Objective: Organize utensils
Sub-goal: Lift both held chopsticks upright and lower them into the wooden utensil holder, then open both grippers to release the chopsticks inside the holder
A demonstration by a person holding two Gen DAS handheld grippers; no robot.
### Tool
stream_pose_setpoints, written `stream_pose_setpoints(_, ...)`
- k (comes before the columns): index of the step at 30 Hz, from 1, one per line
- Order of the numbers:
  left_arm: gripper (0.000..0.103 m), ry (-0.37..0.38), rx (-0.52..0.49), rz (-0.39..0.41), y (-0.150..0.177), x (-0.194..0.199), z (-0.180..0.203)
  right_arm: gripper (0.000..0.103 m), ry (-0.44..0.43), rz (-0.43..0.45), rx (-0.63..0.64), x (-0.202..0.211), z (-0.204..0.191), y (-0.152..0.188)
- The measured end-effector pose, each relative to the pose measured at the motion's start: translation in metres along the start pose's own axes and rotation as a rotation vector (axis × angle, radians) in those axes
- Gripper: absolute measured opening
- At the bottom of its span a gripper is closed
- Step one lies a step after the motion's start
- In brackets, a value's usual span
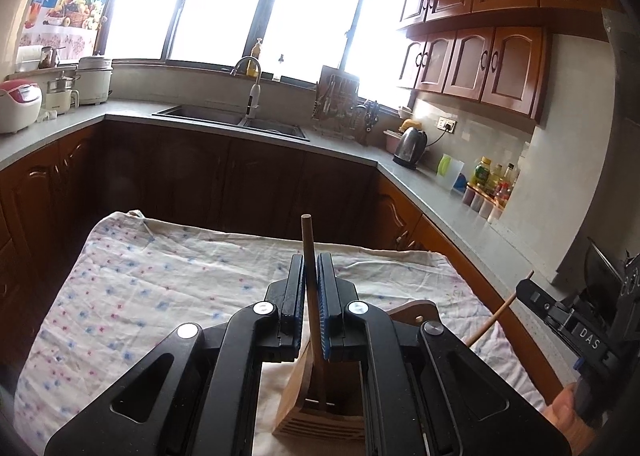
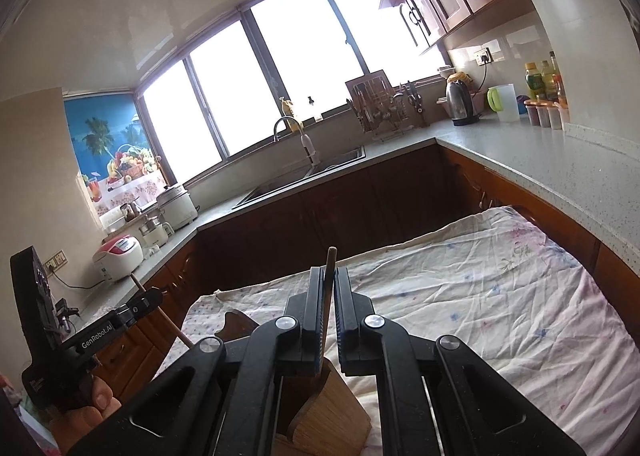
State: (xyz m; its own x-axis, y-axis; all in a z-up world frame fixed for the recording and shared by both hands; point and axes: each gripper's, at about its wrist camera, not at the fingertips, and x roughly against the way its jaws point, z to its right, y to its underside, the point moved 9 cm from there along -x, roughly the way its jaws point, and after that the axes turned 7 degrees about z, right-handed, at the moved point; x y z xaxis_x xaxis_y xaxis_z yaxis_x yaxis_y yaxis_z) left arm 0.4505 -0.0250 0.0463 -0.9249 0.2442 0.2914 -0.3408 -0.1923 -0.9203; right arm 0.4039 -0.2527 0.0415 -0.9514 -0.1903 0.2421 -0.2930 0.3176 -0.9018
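Below, wooden holder (image 1: pixel 320 412) half hidden, both fingers (image 1: pixel 326 296) clamping sticks (image 1: pixel 310 256).

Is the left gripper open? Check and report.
No, the left gripper is shut on a wooden stick, its fingers pressing it from both sides above the wooden holder.

Two thin wooden sticks (image 1: pixel 307 256) (image 2: pixel 330 268) stand nearly upright in a slatted bamboo holder (image 1: pixel 320 420) on the flowered cloth (image 1: pixel 160 276), one stick (image 1: pixel 309 288) per view.

"DAS" on right tongs (image 1: pixel 576 326), "GenRobot.AI" on left tongs (image 2: pixel 100 336)
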Motion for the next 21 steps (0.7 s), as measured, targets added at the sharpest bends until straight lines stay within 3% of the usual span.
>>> stream_pose_setpoints(4,0.008,0.003,0.012,-0.005,0.000,0.001,-0.002,0.006,0.005,-0.009,-0.006,-0.002,0.002,0.000)
stream_pose_setpoints(5,0.015,0.005,0.016,-0.005,0.000,0.002,-0.002,0.010,0.004,-0.013,-0.008,-0.002,0.002,0.000)
stream_pose_setpoints(7,0.045,-0.008,0.025,0.001,-0.002,0.007,-0.006,0.015,0.007,-0.016,-0.011,-0.001,0.003,0.000)
stream_pose_setpoints(8,0.063,-0.013,0.032,0.015,-0.004,0.011,-0.007,0.034,0.008,-0.017,-0.012,0.001,0.004,-0.001)
stream_pose_setpoints(9,0.068,-0.019,0.037,0.031,-0.006,0.016,-0.009,0.046,-0.002,-0.015,-0.013,0.002,0.003,-0.001)
stream_pose_setpoints(10,0.069,-0.021,0.039,0.037,-0.007,0.020,-0.009,0.068,-0.008,-0.008,-0.014,0.005,0.002,-0.003)
stream_pose_setpoints(11,0.072,-0.024,0.040,0.035,-0.008,0.023,-0.010,0.074,-0.008,0.006,-0.017,0.010,0.002,-0.005)
stream_pose_setpoints(15,0.086,-0.043,0.047,0.030,-0.005,0.036,-0.016,0.079,-0.025,0.024,-0.032,0.023,0.002,-0.009)
stream_pose_setpoints(21,0.090,-0.064,0.068,0.002,0.007,0.060,-0.027,0.085,-0.043,0.024,-0.054,0.043,0.003,-0.007)
